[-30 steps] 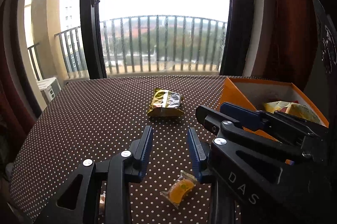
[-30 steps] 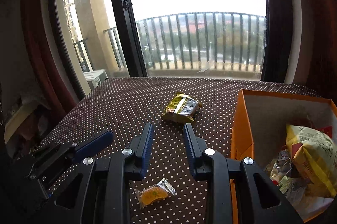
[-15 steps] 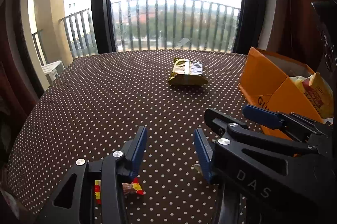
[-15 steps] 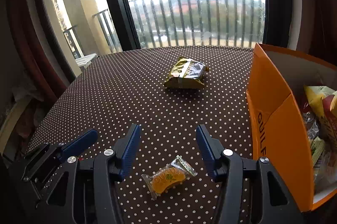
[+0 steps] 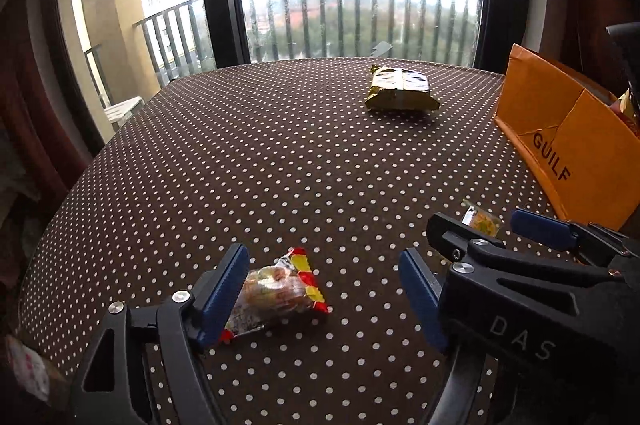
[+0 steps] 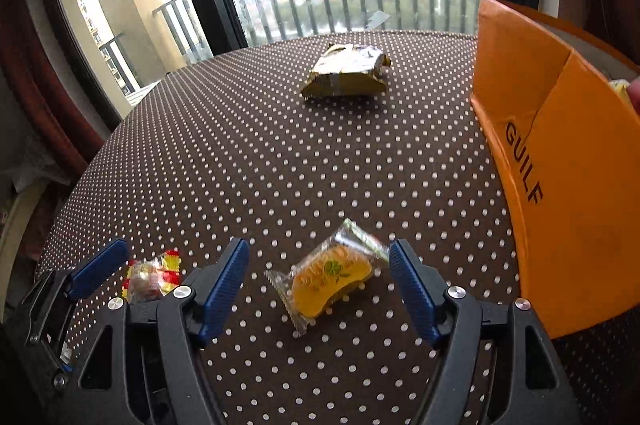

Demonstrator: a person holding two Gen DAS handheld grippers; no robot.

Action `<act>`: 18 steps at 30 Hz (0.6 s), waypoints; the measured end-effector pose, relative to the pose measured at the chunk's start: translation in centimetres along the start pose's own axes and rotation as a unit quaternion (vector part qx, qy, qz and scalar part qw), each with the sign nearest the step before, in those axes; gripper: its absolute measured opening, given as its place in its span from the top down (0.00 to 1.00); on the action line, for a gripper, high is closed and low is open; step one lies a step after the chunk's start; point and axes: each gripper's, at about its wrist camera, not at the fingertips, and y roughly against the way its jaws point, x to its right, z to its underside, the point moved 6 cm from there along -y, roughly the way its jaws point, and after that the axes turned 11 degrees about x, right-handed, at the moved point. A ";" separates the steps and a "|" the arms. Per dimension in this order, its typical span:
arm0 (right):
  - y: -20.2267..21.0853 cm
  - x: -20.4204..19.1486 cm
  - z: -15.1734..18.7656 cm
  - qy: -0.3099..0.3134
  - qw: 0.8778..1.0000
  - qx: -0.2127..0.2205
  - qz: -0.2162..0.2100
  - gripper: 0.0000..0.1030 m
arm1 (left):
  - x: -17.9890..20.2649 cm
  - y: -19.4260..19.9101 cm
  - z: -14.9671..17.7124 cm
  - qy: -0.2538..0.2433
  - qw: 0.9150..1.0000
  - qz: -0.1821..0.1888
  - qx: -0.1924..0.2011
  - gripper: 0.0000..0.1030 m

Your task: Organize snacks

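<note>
Behind the worktop (image 5: 280,161), a tall window with a dark frame and a balcony railing (image 5: 360,21) was seen, with trees and buildings beyond. Dark cloth with white dots covered the worktop.

The left gripper (image 5: 324,293) was angled down over a red-and-yellow snack packet (image 5: 276,295) that lay flat on the cloth. Its jaws were opening; the packet sat between them, close against the left finger, and whether that finger touched it could not be told. The right finger stood clear of the packet, so nothing was gripped.

The right gripper (image 6: 320,283) was positioned likewise over a clear-wrapped yellow snack (image 6: 330,273), which lay flat between the two blue pads (image 6: 224,285). Its jaws were also opening and were spread wider than the wrapper; neither pad was pressed on it. In the left wrist view, only a corner of this snack (image 5: 482,221) was visible beyond the right gripper (image 5: 486,233).

An orange box (image 6: 560,161) marked "GUILF" was located at the right edge of the worktop, just beside the right gripper. Its contents were barely visible. A gold foil packet (image 6: 346,71) lay near the far side of the worktop, well apart from both grippers.
</note>
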 end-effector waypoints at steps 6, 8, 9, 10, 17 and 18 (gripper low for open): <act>-1.5 -0.3 1.1 0.010 1.000 -0.013 0.010 0.20 | -1.1 -0.6 1.9 0.021 1.000 -0.020 -0.010 0.16; -1.8 -0.6 1.3 0.029 0.999 -0.012 0.019 0.20 | -1.4 -1.2 2.2 0.033 0.999 -0.016 -0.022 0.16; -1.9 -0.8 1.3 0.036 0.999 -0.012 0.023 0.20 | -1.5 -1.5 2.4 0.037 0.999 -0.016 -0.025 0.16; -2.1 -0.8 1.3 0.040 0.999 -0.012 0.025 0.20 | -1.5 -1.7 2.4 0.040 0.999 -0.014 -0.027 0.16; -3.1 -1.5 0.6 0.061 0.998 -0.004 0.017 0.41 | -0.7 -2.7 2.1 0.030 0.999 0.001 -0.019 0.20; -3.2 -1.8 0.6 0.065 0.998 -0.003 0.010 0.48 | -0.5 -2.6 2.0 0.029 0.999 0.005 -0.015 0.24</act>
